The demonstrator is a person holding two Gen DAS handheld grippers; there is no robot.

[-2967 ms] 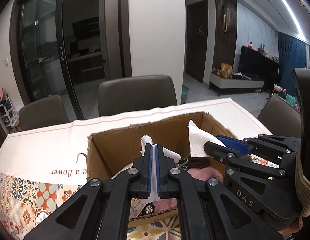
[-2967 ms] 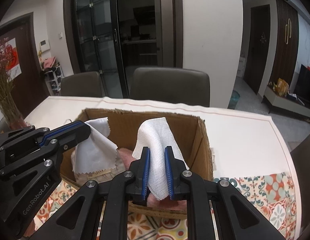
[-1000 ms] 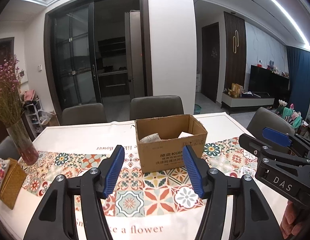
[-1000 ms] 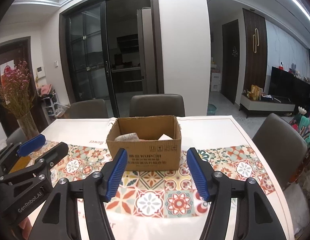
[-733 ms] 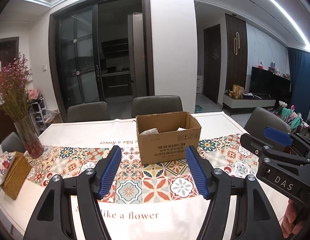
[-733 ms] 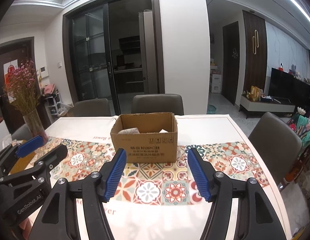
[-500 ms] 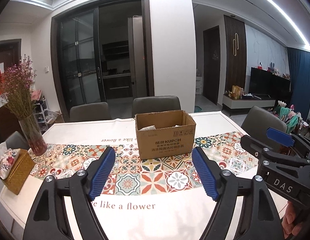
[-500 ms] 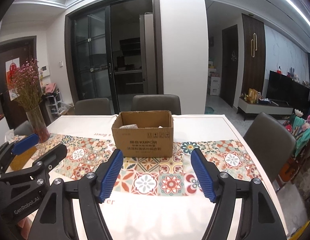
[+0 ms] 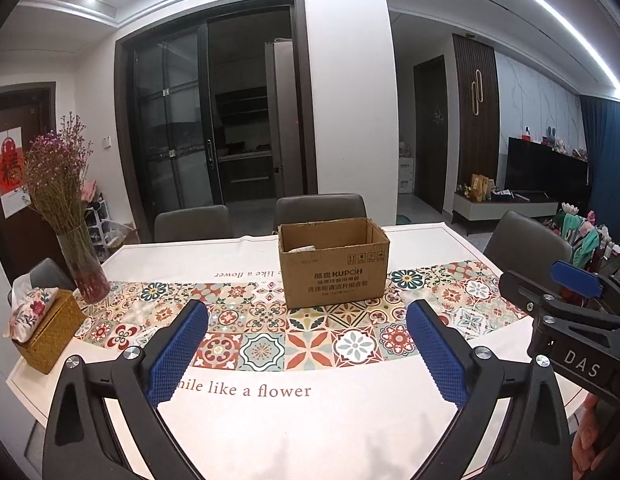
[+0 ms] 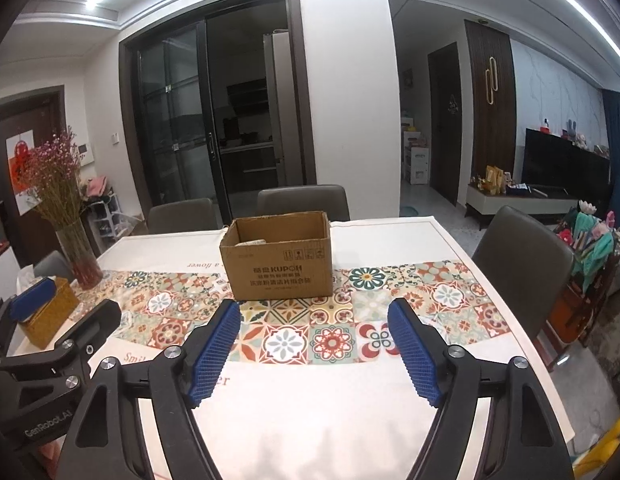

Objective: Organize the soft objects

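Note:
An open cardboard box (image 9: 333,264) (image 10: 280,266) stands mid-table on the patterned cloth. A bit of white cloth (image 9: 304,249) (image 10: 252,243) shows just above its rim inside. My left gripper (image 9: 306,322) hangs well back from the box over the table's near edge; its jaws are opening, with nothing between the blue pads. My right gripper (image 10: 313,316) is likewise far back from the box, jaws opening and empty. Each gripper shows at the side of the other's view: the right gripper (image 9: 565,292), and the left gripper (image 10: 50,308).
A glass vase of dried flowers (image 9: 76,240) and a woven tissue box (image 9: 44,330) stand at the table's left. Grey chairs (image 9: 319,208) ring the table, one at the right side (image 10: 523,256). A hand (image 9: 589,440) shows at the lower right.
Three seconds ago both grippers were shut on white cloths over the box. Since then they let go, pulled back away from the box, and their jaws kept widening.

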